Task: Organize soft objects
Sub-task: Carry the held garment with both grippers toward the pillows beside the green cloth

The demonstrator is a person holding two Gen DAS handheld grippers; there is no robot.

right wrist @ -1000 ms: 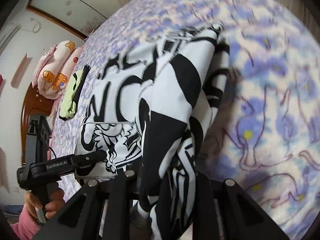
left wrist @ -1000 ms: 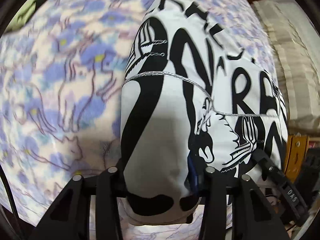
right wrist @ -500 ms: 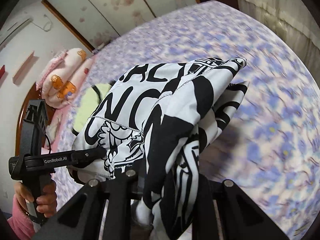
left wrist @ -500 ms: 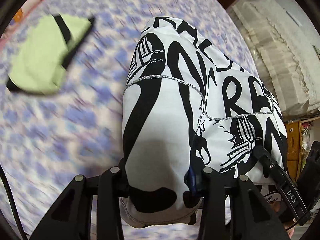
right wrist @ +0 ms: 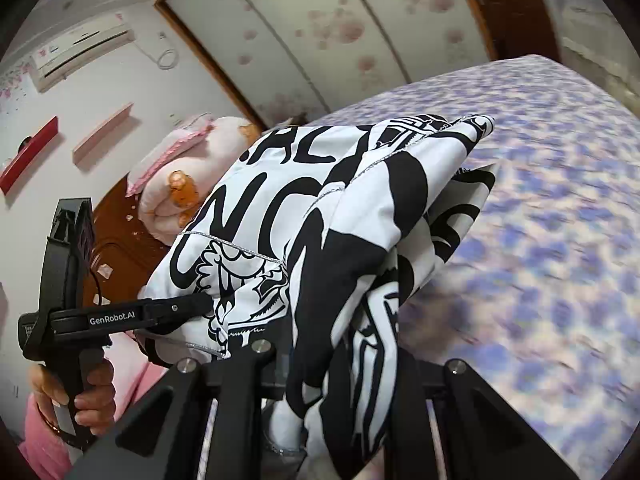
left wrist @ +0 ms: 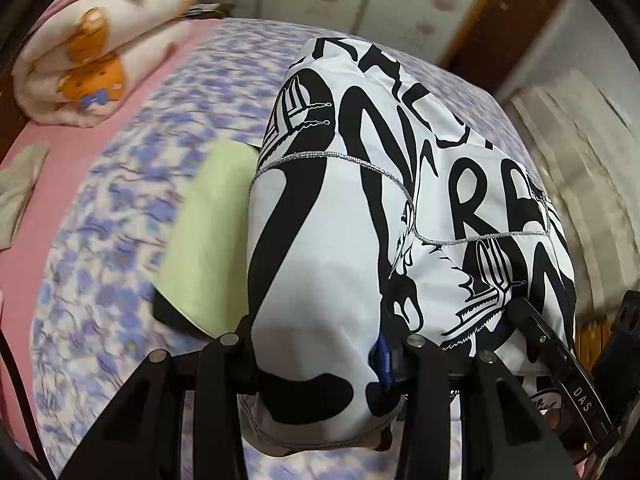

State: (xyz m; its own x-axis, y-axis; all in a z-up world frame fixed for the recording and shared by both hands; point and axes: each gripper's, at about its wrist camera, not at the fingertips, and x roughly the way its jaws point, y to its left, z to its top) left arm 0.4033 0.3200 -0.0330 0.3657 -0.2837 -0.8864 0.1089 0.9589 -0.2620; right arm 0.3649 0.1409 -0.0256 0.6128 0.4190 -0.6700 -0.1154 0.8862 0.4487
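A folded white garment with bold black lettering [left wrist: 400, 208] hangs in the air over the bed, held between both grippers. My left gripper [left wrist: 320, 344] is shut on its near left edge. My right gripper [right wrist: 332, 356] is shut on the opposite edge of the same garment [right wrist: 320, 208], where the cloth bunches and droops between the fingers. A folded pale green item with black trim [left wrist: 204, 240] lies on the bedspread, partly hidden behind the garment. The left gripper's black body [right wrist: 120, 314] and the hand holding it [right wrist: 92, 392] show at the left of the right wrist view.
The bed carries a purple-and-white flowered spread [left wrist: 120, 208] over a pink sheet [left wrist: 48, 184]. A rolled pink quilt with orange bears [left wrist: 92, 52] sits at the headboard end. A wardrobe with flowered doors [right wrist: 320, 24] stands beyond the bed. Curtains [left wrist: 580, 168] hang at the right.
Both grippers have lifted and tilted up with the garment. The bed now looks farther below, and the quilt, wardrobe and wall have come into view. The green item has slid behind the garment.
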